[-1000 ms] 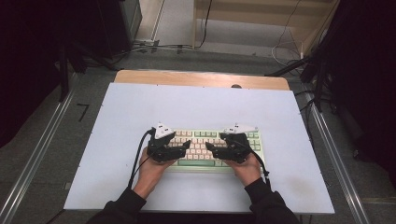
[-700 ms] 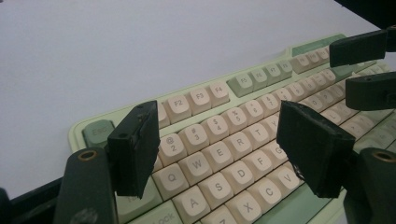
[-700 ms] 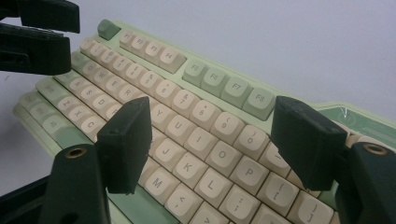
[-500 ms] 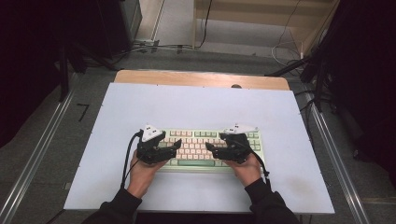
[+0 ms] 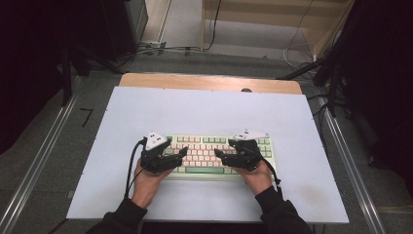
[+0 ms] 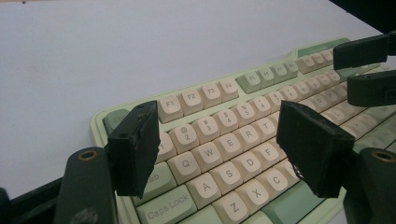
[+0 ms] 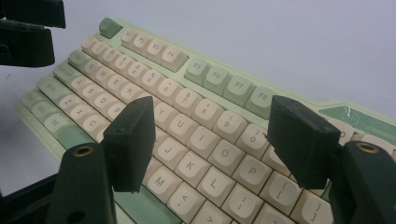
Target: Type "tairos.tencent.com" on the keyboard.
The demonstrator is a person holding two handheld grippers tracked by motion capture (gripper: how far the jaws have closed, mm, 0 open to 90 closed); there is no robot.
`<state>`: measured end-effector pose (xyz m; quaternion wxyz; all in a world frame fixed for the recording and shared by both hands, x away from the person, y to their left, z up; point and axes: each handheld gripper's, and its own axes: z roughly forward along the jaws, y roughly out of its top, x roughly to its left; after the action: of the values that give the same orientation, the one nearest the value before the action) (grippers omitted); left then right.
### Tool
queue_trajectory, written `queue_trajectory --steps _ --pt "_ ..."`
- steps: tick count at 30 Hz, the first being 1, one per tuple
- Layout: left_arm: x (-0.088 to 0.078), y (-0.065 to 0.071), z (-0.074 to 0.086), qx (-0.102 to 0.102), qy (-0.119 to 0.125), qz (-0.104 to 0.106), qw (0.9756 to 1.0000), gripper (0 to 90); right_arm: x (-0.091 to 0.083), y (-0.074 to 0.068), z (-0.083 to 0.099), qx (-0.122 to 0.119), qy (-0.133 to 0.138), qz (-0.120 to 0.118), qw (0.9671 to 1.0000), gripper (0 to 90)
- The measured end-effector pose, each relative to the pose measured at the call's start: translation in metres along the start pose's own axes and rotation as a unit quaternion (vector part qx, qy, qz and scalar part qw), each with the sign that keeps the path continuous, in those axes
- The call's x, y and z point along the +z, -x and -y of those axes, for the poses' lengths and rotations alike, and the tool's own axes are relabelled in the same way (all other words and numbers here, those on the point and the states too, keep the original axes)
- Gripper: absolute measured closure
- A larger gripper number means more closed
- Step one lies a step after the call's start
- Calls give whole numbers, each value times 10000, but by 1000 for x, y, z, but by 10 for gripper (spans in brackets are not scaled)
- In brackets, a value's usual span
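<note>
A pale green keyboard (image 5: 204, 142) with cream keys lies on the white table, near its front edge. My left gripper (image 5: 183, 152) hovers over the keyboard's left end and points right, its jaws open above the letter keys (image 6: 219, 144). My right gripper (image 5: 217, 155) hovers over the right half and points left toward the other one. Its jaws have just been closing a little and are open, with nothing between them but the keys below (image 7: 210, 135). The right gripper's tips (image 6: 369, 70) show at the upper right of the left gripper view. The left gripper's tips (image 7: 28, 32) show at the upper left of the right gripper view.
The white table top (image 5: 204, 107) stretches far beyond the keyboard to a wooden strip (image 5: 209, 82) at the back edge. Metal rails (image 5: 39, 161) run along both sides of the table. Cables (image 5: 160, 48) lie on the floor behind it.
My left gripper has shifted left along the keyboard toward its left end. The right hand has stayed where it was.
</note>
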<state>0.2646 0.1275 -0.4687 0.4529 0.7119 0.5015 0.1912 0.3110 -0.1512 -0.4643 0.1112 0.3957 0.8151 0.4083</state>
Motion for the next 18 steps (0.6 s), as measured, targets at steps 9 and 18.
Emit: queue_trajectory --steps 9,18 --pt "0 0 1 8 -21 -4 10000 299 0 0 1 -4 -9 32 10000 460" --pt "0 1 3 8 -52 8 10000 280 -1 3 4 30 42 83 10000 872"
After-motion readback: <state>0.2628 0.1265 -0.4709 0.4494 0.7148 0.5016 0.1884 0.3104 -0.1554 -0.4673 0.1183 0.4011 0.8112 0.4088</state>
